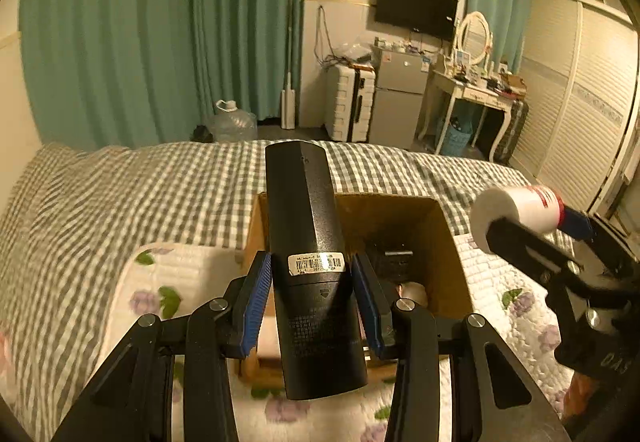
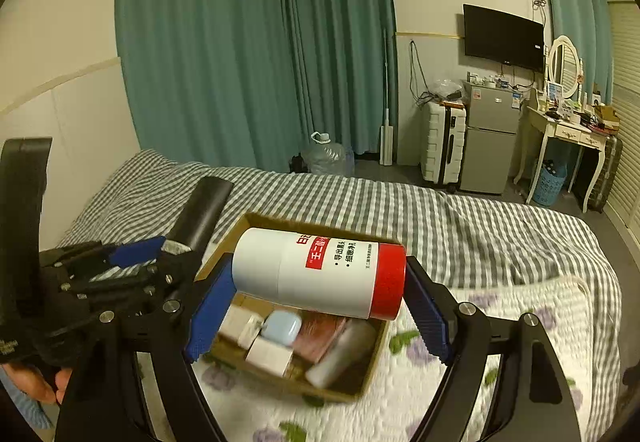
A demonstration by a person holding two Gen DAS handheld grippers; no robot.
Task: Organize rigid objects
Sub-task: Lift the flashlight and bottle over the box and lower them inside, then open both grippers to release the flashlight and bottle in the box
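My left gripper is shut on a long black device with a barcode sticker, held upright over the near-left edge of the cardboard box. My right gripper is shut on a white bottle with a red cap, gripped end to end and held sideways above the box. The box holds several small items: white adapters, a light-blue case, a reddish packet and a white tube. The left gripper with the black device shows at left in the right wrist view; the right gripper and bottle show at right in the left wrist view.
The box sits on a floral quilt over a grey checked bedspread. Beyond the bed stand teal curtains, a water jug, a white suitcase, a small fridge, a dressing table and a wall TV.
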